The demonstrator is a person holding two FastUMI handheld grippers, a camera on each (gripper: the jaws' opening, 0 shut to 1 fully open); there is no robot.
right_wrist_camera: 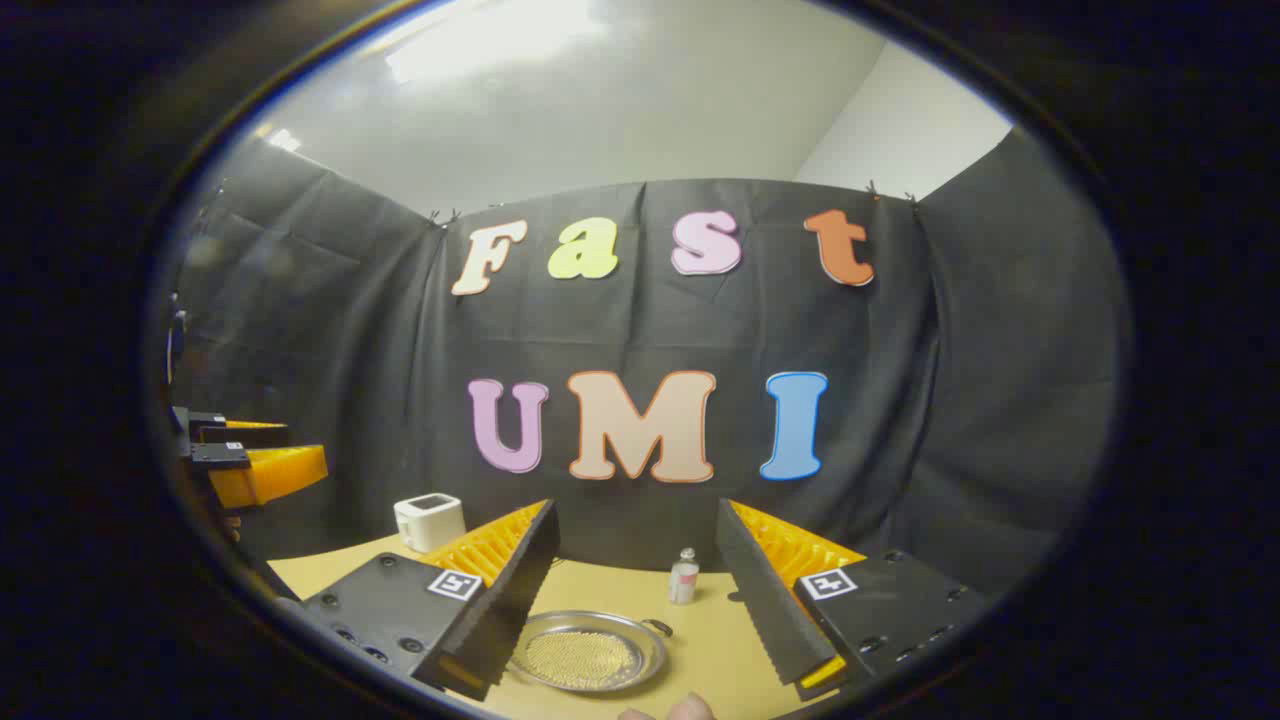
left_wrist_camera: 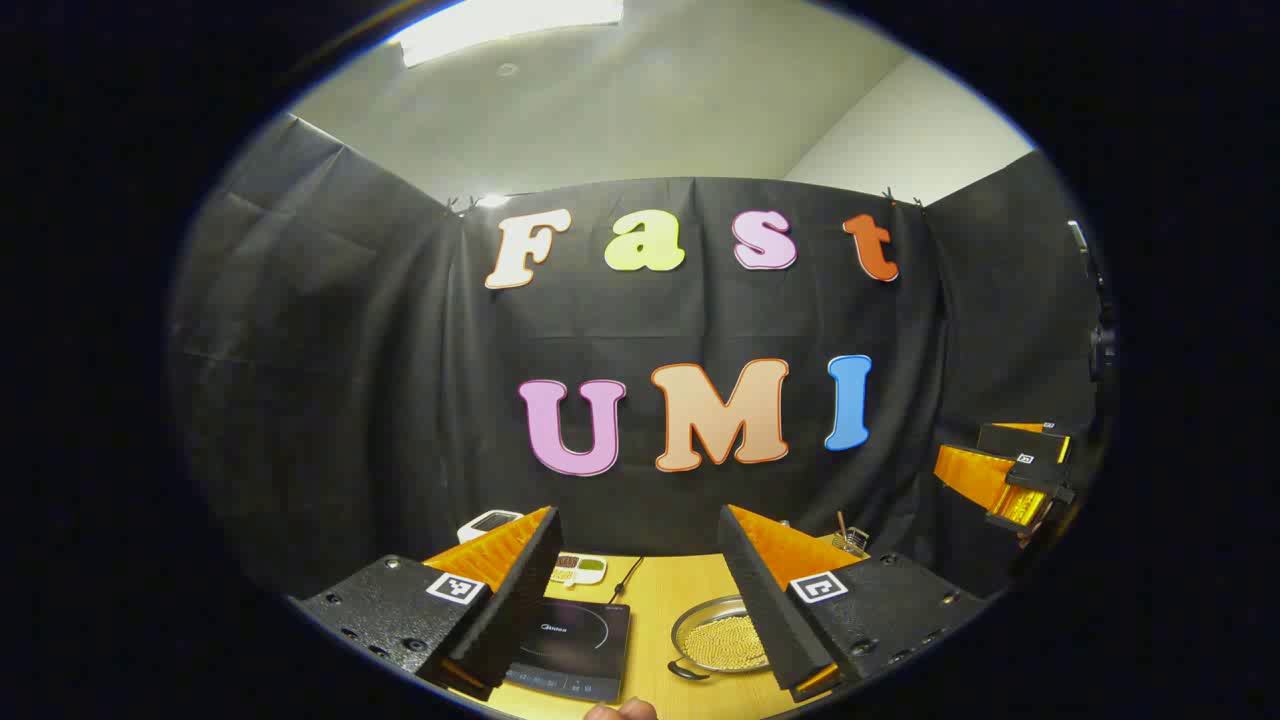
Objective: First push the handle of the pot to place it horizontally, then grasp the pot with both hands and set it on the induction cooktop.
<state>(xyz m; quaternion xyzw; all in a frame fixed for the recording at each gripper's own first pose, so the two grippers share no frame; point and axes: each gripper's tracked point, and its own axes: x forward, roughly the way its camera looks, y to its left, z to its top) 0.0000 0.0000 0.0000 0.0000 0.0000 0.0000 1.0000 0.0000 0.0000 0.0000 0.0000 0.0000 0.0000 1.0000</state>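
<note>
Pot sits on the bench beside the cooktop, looking stiff, slick metal, so I judge its small side handles safest, with left tool and right tool both released.

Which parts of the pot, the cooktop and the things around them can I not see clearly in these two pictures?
- Pot, left gripper view: its right side is hidden behind the left gripper.
- Pot, right gripper view: its left rim is hidden behind the right gripper.
- Induction cooktop: its left part is hidden by a finger; its controls are too small.
- Small bottle: contents too small to tell.
</note>
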